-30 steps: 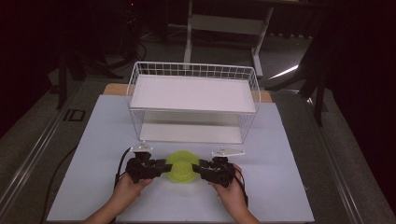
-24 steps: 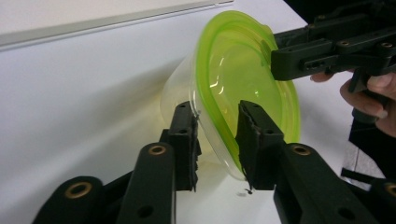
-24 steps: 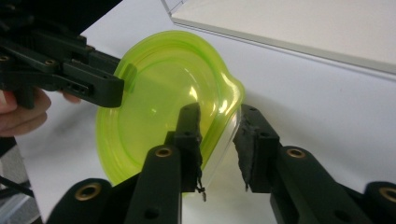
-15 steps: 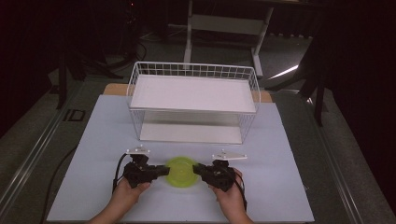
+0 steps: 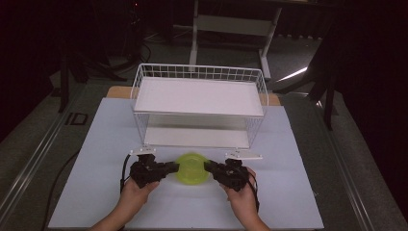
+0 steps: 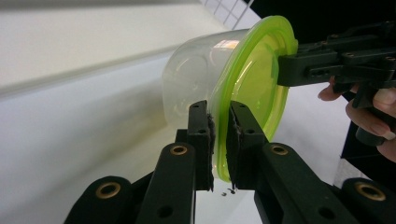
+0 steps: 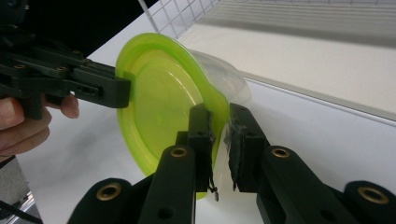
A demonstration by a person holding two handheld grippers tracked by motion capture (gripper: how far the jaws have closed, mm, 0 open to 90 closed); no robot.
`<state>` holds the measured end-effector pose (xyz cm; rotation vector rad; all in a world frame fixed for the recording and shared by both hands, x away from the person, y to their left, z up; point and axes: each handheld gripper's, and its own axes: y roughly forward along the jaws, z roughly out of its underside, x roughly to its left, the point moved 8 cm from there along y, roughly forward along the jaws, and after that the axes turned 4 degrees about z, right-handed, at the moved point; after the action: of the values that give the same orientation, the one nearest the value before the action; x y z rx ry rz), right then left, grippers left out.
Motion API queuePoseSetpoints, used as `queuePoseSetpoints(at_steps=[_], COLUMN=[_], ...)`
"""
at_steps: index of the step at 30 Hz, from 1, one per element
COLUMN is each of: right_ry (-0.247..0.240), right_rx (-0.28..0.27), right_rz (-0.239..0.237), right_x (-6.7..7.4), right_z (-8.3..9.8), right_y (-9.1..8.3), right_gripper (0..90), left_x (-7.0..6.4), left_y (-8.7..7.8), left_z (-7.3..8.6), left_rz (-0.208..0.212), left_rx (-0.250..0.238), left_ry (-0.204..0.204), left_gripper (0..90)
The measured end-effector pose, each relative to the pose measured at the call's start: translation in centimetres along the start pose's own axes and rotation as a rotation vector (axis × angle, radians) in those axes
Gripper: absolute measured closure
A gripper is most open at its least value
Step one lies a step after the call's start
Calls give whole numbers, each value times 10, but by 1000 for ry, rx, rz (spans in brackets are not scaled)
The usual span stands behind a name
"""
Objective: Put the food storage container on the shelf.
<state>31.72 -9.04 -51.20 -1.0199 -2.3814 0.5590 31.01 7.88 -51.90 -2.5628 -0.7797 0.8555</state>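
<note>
Worktop [image 5: 298, 144]: pale, flat, white-covered, wooden edge showing at the back. Floor [image 5: 43, 125]: grey, with a dark rail along the left. Behind: a pale metal stand [image 5: 231, 24] with two legs. Room dark; bright light streak [image 5: 293, 74] on floor, right.

A white table [image 5: 106, 144] carries a white two-tier wire rack [image 5: 199, 103] at its far middle.

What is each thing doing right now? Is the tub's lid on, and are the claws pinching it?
Clear tub: lid on, held between both grippers.
Green lid: on the tub.
Left gripper: shut on the lid's rim.
Right gripper: shut on the opposite rim.
Wire shelf rack: upright, both shelves bare.
</note>
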Motion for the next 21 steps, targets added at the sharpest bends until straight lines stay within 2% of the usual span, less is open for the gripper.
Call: queuePoseSetpoints(at_steps=[2, 3, 7, 11, 16, 19, 21], right_ry=[4, 8, 6, -3, -15, -12, -12], right_rx=[1, 7, 2, -18, -30, -18, -7], right_rz=[3, 16, 32, 54, 78, 86, 103], right_x=[-2, -6, -10, -15, -22, -27, -34], right_z=[-1, -2, -6, -16, -26, -27, -30], right_y=[0, 2, 3, 5, 9, 13, 20], right_gripper=[804, 802, 801, 800, 799, 798, 798], left_x=[0, 1, 3, 7, 15, 20, 28], left_y=[0, 4, 7, 11, 17, 22, 29], left_z=[0, -5, -10, -19, -25, -27, -30], left_rz=[0, -16, -19, -22, -12, -7, -19], left_rx=[0, -7, -19, -51, -82, -82, -83], left_ry=[0, 28, 29, 40, 23, 16, 10], left_gripper=[820, 821, 822, 822, 822, 822, 821])
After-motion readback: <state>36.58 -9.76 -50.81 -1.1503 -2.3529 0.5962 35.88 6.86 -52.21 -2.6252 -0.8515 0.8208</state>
